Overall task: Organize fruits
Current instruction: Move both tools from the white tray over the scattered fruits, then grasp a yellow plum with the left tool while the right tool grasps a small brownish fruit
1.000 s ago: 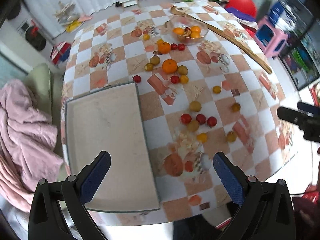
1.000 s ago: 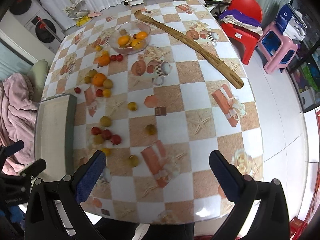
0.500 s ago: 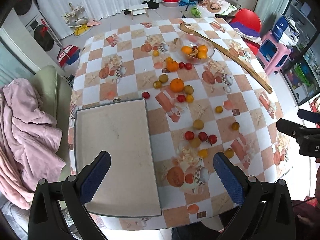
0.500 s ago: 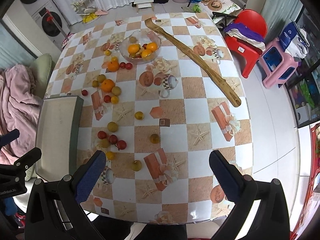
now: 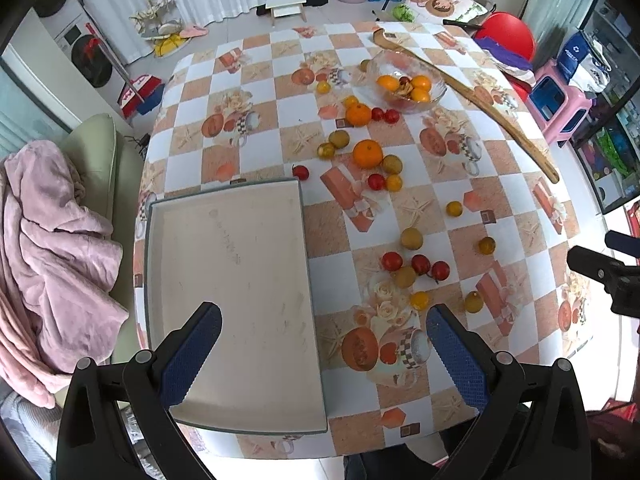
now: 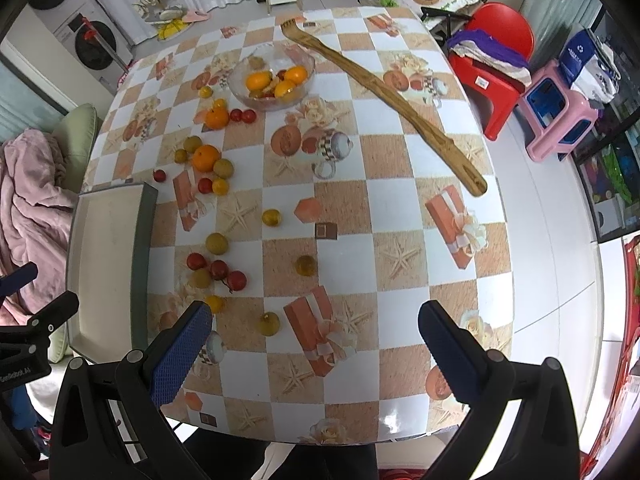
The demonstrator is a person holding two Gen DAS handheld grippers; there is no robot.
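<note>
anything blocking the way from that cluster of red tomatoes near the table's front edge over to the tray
Nothing visible does. Only bare tablecloth lies between the red tomatoes and the tray, whose raised rim they must clear. Both grippers hover above, jaws open and empty.

left gripper (image 5: 322, 356) wide open, right gripper (image 6: 316, 350) wide open, both empty

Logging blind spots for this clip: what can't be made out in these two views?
- Glass bowl: fruits beneath the oranges, piled and too small, both views.
- Right gripper: cut off by the left view's right edge.
- Left gripper: cut off by the right view's left edge.
- Tray: near end hidden behind a right finger.
</note>
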